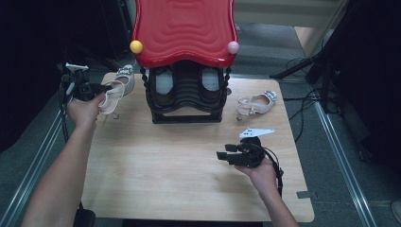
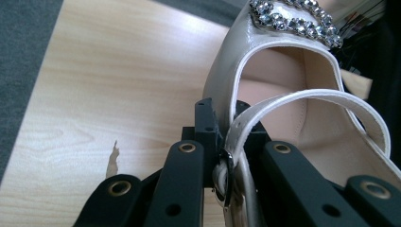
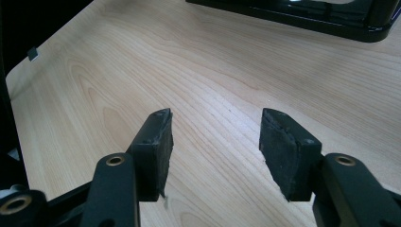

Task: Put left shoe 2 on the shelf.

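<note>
With the left hand-held gripper (image 2: pixel 222 156) clamped on the shoe (image 2: pixel 283 90) strap, lift steadily toward the rack (image 1: pixel 187 101) at 3 o'clock, while the right hand-held gripper (image 3: pixel 215 142) waits open over the bench (image 3: pixel 142 61).

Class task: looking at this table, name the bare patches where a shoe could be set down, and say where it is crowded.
Bare: the table from the rack to the near edge, left of the right gripper. Crowded: the back, with the rack, the shoe at right and the left gripper holding a sandal.

Shoe rack (image 1: pixel 187 92) at tabletop (image 1: pixel 165 161) back centre. Left tongs (image 1: pixel 105 88) hold one shoe (image 1: pixel 116 90) above back-left corner, left of rack. Second shoe (image 1: pixel 257 103) on tabletop right of rack. Right tongs (image 1: pixel 222 155) before it, front right.
</note>
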`<state>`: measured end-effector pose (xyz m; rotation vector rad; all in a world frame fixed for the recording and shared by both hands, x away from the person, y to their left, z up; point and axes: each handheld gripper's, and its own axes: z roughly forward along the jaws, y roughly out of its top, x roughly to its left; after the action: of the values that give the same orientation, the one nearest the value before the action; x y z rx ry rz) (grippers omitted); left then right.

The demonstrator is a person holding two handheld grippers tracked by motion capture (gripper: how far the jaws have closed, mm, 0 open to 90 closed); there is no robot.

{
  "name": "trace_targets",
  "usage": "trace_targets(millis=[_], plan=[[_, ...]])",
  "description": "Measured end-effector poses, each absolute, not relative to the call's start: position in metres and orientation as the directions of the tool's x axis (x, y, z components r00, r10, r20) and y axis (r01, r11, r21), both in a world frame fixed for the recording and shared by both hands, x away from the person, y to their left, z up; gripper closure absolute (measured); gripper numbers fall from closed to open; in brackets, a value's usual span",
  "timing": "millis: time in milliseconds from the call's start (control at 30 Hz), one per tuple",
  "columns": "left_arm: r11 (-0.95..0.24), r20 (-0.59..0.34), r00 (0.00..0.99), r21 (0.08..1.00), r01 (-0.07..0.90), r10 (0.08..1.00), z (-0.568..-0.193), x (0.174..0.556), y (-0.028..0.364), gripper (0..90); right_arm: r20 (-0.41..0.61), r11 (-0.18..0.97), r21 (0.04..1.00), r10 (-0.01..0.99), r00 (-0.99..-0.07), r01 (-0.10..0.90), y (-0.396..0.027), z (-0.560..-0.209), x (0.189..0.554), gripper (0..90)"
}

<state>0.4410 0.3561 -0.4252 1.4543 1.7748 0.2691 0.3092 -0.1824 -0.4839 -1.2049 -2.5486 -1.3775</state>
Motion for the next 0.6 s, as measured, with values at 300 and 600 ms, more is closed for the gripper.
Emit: trace_targets(millis=[300, 600], plan=[[0.308, -0.443, 0.014, 0.647, 0.698, 0.896, -0.39, 0.444, 0.35, 82.9, 0.338, 0.327, 0.713, 0.615, -0.712, 0.62, -0.181, -0.484, 0.309, 46.3], [0.292, -0.45, 0.054, 0.662, 0.69, 0.891, -0.356, 0.45, 0.339, 83.0, 0.339, 0.328, 0.712, 0.614, -0.713, 0.621, -0.181, -0.484, 0.309, 46.3]])
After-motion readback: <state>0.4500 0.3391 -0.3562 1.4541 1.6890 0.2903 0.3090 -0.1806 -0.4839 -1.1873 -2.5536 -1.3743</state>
